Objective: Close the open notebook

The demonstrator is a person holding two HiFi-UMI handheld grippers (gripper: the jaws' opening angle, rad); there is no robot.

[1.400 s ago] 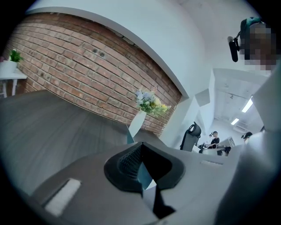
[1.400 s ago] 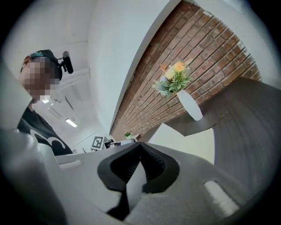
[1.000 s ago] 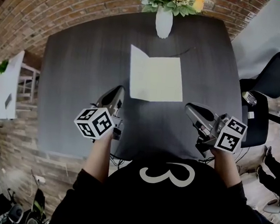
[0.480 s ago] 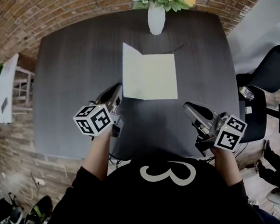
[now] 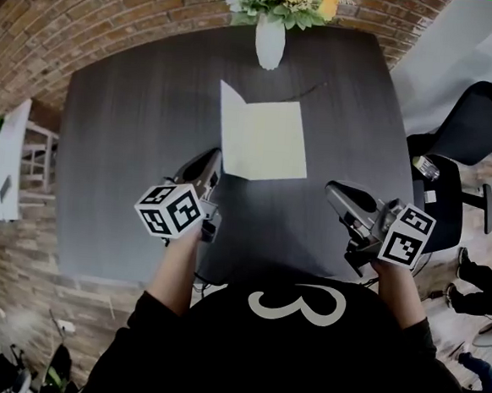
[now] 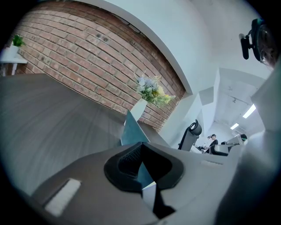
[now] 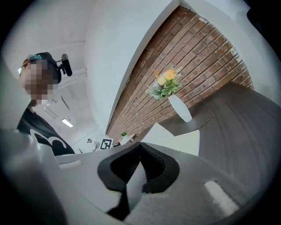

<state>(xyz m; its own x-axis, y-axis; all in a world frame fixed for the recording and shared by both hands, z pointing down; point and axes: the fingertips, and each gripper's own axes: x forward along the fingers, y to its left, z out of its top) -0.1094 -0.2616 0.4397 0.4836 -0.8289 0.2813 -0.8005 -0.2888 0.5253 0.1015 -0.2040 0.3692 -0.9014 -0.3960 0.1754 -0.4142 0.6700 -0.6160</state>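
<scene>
The open notebook (image 5: 263,138) lies with pale pages up on the dark table (image 5: 130,157), its left leaf standing up off the surface. My left gripper (image 5: 212,162) hovers just left of its near left corner, jaws shut and holding nothing. In the left gripper view that raised leaf (image 6: 131,131) rises straight beyond the left gripper (image 6: 141,147). My right gripper (image 5: 335,191) hangs to the right of and nearer than the notebook, also shut and empty. The right gripper view shows the notebook (image 7: 178,139) past the right gripper (image 7: 141,149).
A white vase of flowers (image 5: 270,39) stands at the table's far edge, just behind the notebook. A black office chair (image 5: 471,141) is off the table's right side. A brick wall (image 5: 116,12) runs behind the table.
The head view has shifted a little. Both grippers keep almost the same places beside the notebook, and the notebook still lies open.
</scene>
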